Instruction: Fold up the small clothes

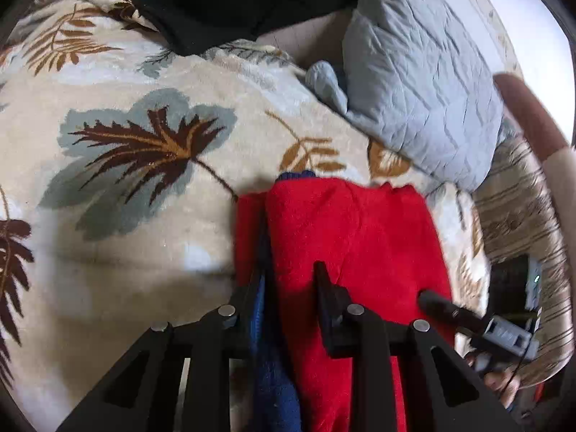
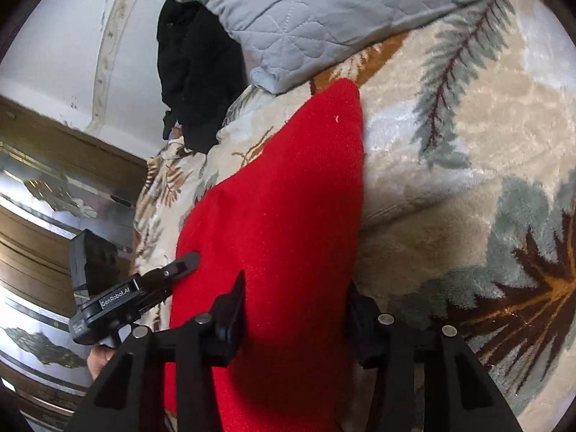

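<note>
A small red garment with blue trim (image 1: pixel 345 237) lies folded on a leaf-patterned blanket (image 1: pixel 144 187). My left gripper (image 1: pixel 291 273) straddles its left edge, one finger on each side of a red fold, jaws partly closed on the cloth. The same red garment (image 2: pixel 280 194) fills the right wrist view. My right gripper (image 2: pixel 295 288) straddles its near end, with the cloth between the fingers. The right gripper's tip (image 1: pixel 442 306) shows at the garment's right edge in the left wrist view, and the left gripper (image 2: pixel 180 264) touches the garment's left edge in the right wrist view.
A grey quilted pillow (image 1: pixel 424 82) lies behind the garment, also in the right wrist view (image 2: pixel 324 10). A black garment (image 1: pixel 244 3) lies at the far end of the bed (image 2: pixel 198 72). A wooden mirrored cabinet (image 2: pixel 46 187) stands beside the bed.
</note>
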### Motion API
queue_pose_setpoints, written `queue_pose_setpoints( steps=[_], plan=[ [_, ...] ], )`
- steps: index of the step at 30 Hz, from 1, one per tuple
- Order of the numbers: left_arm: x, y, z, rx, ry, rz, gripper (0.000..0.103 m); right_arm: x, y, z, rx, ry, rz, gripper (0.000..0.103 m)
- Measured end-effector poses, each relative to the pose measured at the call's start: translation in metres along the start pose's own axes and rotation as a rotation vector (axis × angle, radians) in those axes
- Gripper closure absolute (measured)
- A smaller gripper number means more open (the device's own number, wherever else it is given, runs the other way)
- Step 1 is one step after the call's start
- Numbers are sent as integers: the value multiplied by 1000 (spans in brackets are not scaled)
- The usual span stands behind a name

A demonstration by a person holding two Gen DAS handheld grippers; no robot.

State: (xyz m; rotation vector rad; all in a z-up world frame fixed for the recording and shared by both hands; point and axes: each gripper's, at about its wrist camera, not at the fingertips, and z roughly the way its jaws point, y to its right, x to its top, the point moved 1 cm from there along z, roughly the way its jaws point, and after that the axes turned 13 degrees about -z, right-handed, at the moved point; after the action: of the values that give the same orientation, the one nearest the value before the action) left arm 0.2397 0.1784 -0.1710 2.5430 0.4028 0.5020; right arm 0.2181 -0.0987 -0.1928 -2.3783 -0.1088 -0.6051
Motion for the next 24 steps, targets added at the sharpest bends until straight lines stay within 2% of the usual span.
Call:
queue_pose_setpoints(
  steps=[3,4,5,7,9,11,12,13,14,16,19,21,22,23,24],
  plan=[
    [-18,5,-24,44,63,26,73,-3,-1,-2,21,6,6,43],
    [-25,7,-37,32,82,34,72,-6,-3,-7,15,16,10,36],
    [-33,8,-47,15,91,45,70,-12,-4,-16,13,30,6,34],
    [-63,15,-74,-16,127,93,63,-33,-8,-36,35,44,8,34],
    [-93,23,-88,-41,145,141,42,-57,-13,-50,52,35,7,34],
    [-111,28,-84,-30,163,187,41,-82,-17,-56,66,18,14,33],
    [-116,27,-70,19,152,197,42,-91,-19,-55,78,11,20,33],
    [-115,25,-56,63,128,186,50,-97,-23,-51,83,-1,14,33],
    [-111,11,-34,115,79,131,78,-99,-26,-46,63,-11,-9,39],
    [-106,2,-35,71,76,85,80,-101,-34,-32,-27,-65,-65,73],
    [-103,6,-54,46,99,85,81,-102,-48,-41,-84,-50,-99,73],
    [-102,8,-65,26,113,86,79,-102,-51,-47,-55,-38,-108,66],
    [-100,10,-69,12,126,78,76,-102,-44,-49,-30,-43,-69,46],
    [-97,10,-70,-5,132,68,64,-101,-38,-54,-9,-25,-32,27],
    [-92,11,-71,-24,137,55,48,-100,-34,-61,2,11,-4,26]
  ],
)
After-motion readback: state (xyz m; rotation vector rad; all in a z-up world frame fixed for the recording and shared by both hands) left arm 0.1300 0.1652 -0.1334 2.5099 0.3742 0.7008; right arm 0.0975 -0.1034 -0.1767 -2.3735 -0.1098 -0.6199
